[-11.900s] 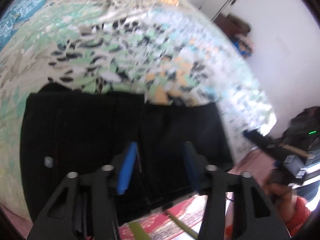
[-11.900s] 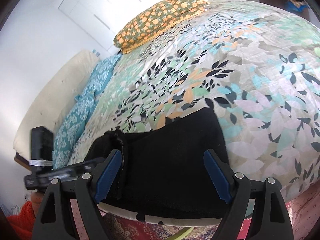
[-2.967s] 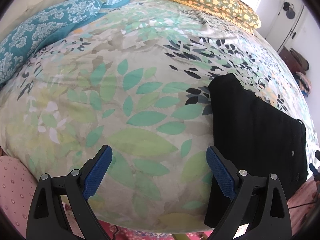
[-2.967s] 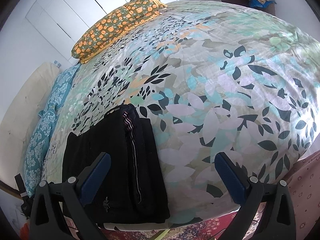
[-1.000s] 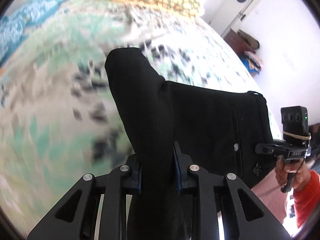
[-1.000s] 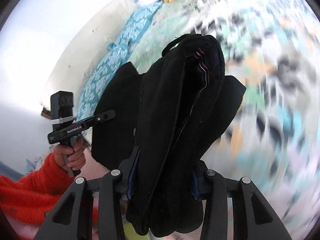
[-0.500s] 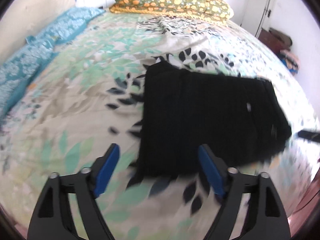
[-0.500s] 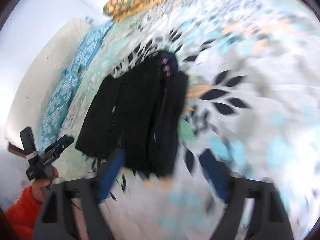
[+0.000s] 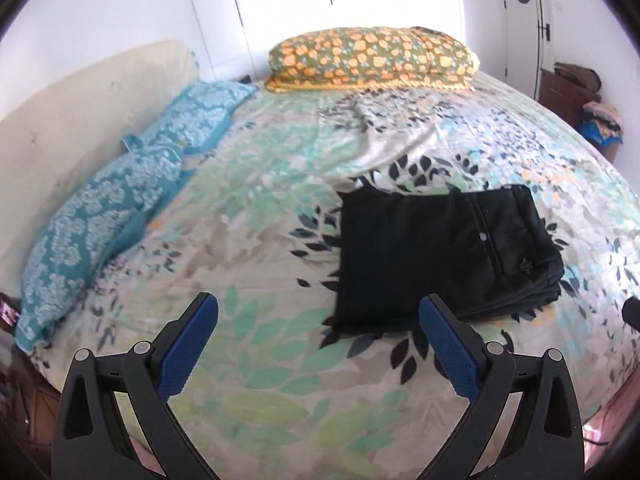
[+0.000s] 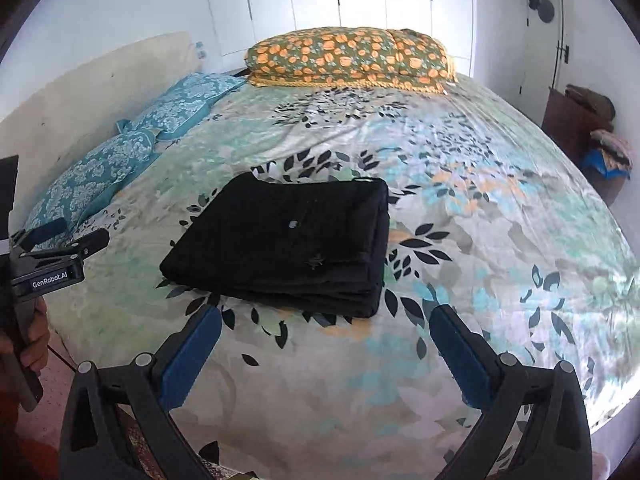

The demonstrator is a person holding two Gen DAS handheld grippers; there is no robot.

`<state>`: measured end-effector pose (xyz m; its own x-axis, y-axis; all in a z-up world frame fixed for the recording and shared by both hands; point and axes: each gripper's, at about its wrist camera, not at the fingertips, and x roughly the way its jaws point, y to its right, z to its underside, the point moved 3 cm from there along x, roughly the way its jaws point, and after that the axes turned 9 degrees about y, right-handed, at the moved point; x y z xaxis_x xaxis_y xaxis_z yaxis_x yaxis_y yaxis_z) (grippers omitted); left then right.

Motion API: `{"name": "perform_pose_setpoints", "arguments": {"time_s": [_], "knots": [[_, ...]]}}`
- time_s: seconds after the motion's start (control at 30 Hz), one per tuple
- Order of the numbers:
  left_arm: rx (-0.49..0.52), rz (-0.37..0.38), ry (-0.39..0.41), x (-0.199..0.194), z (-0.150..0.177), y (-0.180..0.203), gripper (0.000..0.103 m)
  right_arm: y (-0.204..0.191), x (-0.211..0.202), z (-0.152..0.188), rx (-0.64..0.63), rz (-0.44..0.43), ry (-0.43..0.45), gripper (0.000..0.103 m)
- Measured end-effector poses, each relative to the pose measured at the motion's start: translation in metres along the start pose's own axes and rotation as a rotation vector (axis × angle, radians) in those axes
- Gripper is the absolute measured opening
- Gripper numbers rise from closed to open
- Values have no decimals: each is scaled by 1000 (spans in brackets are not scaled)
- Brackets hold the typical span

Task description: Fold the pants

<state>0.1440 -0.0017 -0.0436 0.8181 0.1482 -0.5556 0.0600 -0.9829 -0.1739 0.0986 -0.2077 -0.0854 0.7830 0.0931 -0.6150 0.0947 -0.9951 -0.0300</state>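
The black pants [image 9: 440, 256] lie folded in a flat rectangular stack on the leaf-print bedspread [image 9: 260, 240], right of centre in the left wrist view. In the right wrist view the pants [image 10: 292, 240] lie at centre. My left gripper [image 9: 318, 344] is open and empty, held back above the near bed edge, left of the pants. My right gripper [image 10: 326, 352] is open and empty, just in front of the stack's near edge. The left gripper's body [image 10: 52, 264] shows at the left edge of the right wrist view.
An orange-flowered pillow [image 9: 372, 60] lies at the far end of the bed. Two teal patterned pillows [image 9: 104, 224] lie along the left side by a cream headboard [image 9: 60, 112]. A dark cabinet with clothes [image 10: 580, 120] stands at the right wall.
Both grippers had been shut on the pants and lifting them a second ago. Now the pants lie on the bed, and both grippers are open and pulled back.
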Motion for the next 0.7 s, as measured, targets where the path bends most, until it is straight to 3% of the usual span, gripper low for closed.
{"name": "perform_pose_setpoints", "arguments": {"time_s": [0.23,0.4,0.6,0.7], "knots": [[-86,3,17,-19,-7,-23,101,-29,-10,-7,-69,17,34,103],[-89,-45,40,-27,-6,-24,101,-30,-17,-8,-76,52,43,103],[-56,66,24,-40,2,-2,101,-25,-25,-3,-47,150,13,103],[-110,104,-9,-44,12,2,101,-25,-26,4,-17,149,-3,103]]}}
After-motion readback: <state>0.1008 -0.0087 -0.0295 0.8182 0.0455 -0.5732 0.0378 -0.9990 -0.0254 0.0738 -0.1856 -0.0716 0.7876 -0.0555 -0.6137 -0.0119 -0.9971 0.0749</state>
